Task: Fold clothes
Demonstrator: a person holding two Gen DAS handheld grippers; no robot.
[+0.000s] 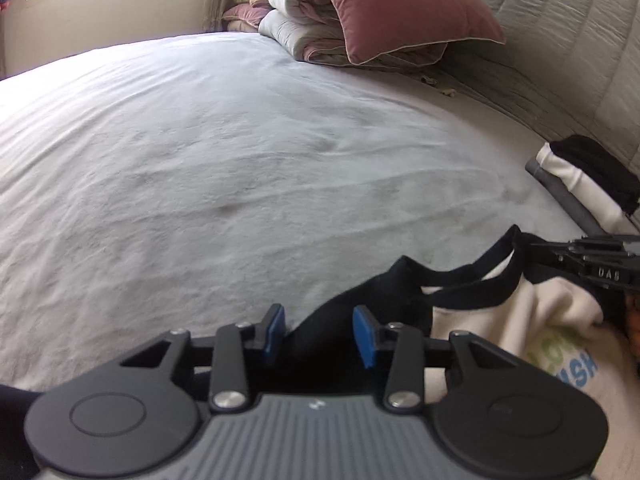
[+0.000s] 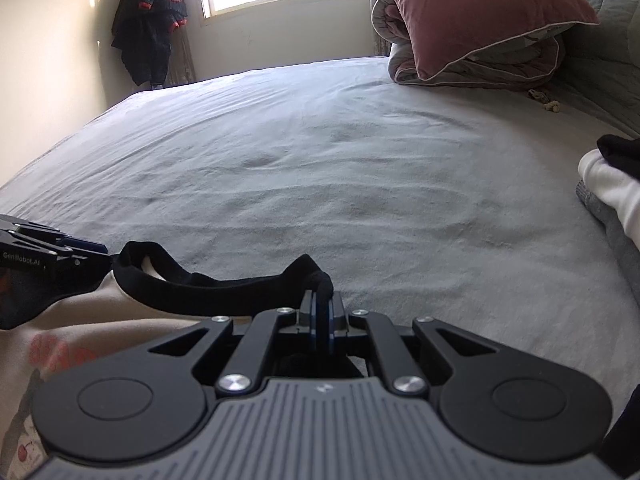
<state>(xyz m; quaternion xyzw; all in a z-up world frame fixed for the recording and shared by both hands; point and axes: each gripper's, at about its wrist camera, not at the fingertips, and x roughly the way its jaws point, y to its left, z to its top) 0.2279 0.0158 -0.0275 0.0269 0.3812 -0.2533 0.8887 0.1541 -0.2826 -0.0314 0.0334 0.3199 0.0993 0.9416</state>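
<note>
My left gripper [image 1: 319,334] stands part open astride the cream shirt's [image 1: 516,320] black collar [image 2: 224,282], gripping nothing; my right gripper [image 2: 324,312] is pinched shut on it. On the bed [image 1: 240,160], uneven pulling would probably skew the fold.

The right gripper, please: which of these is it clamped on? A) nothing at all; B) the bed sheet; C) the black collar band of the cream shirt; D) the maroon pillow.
C: in the right wrist view the right gripper has its jaws shut on the black collar band of the cream shirt, far from the maroon pillow.
</note>
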